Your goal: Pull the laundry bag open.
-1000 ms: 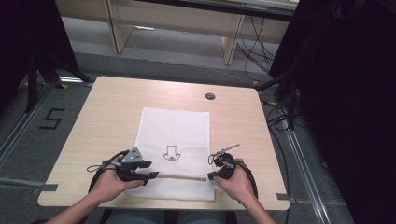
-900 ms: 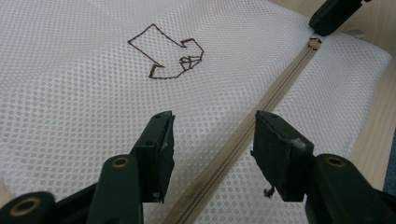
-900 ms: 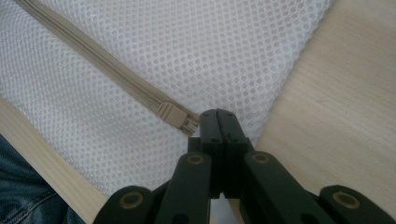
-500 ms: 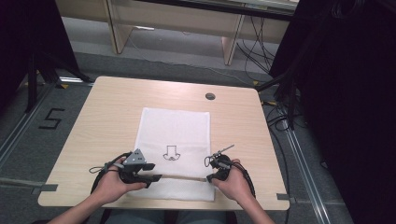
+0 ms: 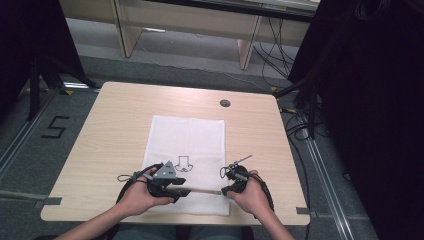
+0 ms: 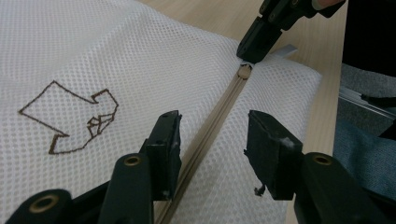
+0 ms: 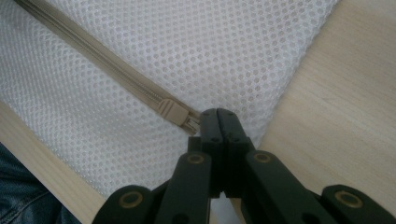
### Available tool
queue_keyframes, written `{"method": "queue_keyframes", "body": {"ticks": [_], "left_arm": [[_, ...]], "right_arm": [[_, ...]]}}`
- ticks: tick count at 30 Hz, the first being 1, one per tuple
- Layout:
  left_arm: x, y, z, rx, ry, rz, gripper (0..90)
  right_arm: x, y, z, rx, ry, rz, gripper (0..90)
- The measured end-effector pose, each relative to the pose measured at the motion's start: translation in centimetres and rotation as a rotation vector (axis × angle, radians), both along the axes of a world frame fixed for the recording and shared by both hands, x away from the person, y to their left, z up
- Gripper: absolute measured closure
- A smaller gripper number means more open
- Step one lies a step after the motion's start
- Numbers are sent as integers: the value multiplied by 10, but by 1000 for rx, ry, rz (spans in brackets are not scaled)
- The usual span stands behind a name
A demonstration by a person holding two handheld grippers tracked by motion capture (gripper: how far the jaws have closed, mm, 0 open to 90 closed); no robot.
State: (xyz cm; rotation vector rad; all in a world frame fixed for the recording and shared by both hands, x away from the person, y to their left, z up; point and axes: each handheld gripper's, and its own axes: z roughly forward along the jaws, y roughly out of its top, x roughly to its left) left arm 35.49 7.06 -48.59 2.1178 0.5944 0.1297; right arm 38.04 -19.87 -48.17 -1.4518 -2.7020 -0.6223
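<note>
A white mesh bag [image 5: 187, 135] lies flat on the table, with a beige zipper [image 5: 205, 190] running along its near edge. My right gripper [image 7: 218, 114] is shut on the zipper pull, right behind the beige slider [image 7: 172, 111]. My left gripper [image 6: 212, 140] hovers low over the bag. Its jaws stand apart on either side of the zipper [image 6: 219, 116] and have just been closing, with only the zipper line between them and no grip on it. In the left gripper view, the right gripper [image 6: 254, 44] meets the slider [image 6: 243, 71] farther along. In the high view, the left gripper [image 5: 186, 191] sits just left of the right gripper [image 5: 223, 190].
The wooden table [image 5: 115, 125] has a round cable hole [image 5: 225, 103] at the back. A brown embroidered arrow [image 5: 183, 162] marks the bag's middle. Both of the person's hands rest at the near table edge. Dark equipment and cables stand on the floor to the right.
My left gripper has slid to the right along the zipper, closer to the right gripper. The right gripper has stayed where it was.
</note>
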Motion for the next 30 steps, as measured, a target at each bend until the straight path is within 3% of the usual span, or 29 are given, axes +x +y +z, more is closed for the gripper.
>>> {"method": "queue_keyframes", "body": {"ticks": [5, 9, 17, 19, 26, 28, 30], "left_arm": [[4, -11, 2, -10, -5, -37, 572], [7, -19, 1, 17, -24, -62, 595], [10, -37, 0, 28, -39, -113, 627], [11, -42, -1, 26, -22, -116, 630], [13, -55, -2, 33, -28, -132, 635], [14, -59, -1, 52, -41, -147, 636], [14, -62, -2, 45, -27, -155, 643]], "right_arm": [[0, 1, 0, -1, 0, 5, 900], [0, 1, 0, -3, 0, 4, 900], [0, 0, 0, 1, 0, 2, 900], [0, 0, 0, 4, -2, 1, 900], [0, 0, -1, 8, -4, -3, 900], [0, -1, -1, 10, -10, -1, 900], [0, -1, -1, 12, -10, 0, 900]]}}
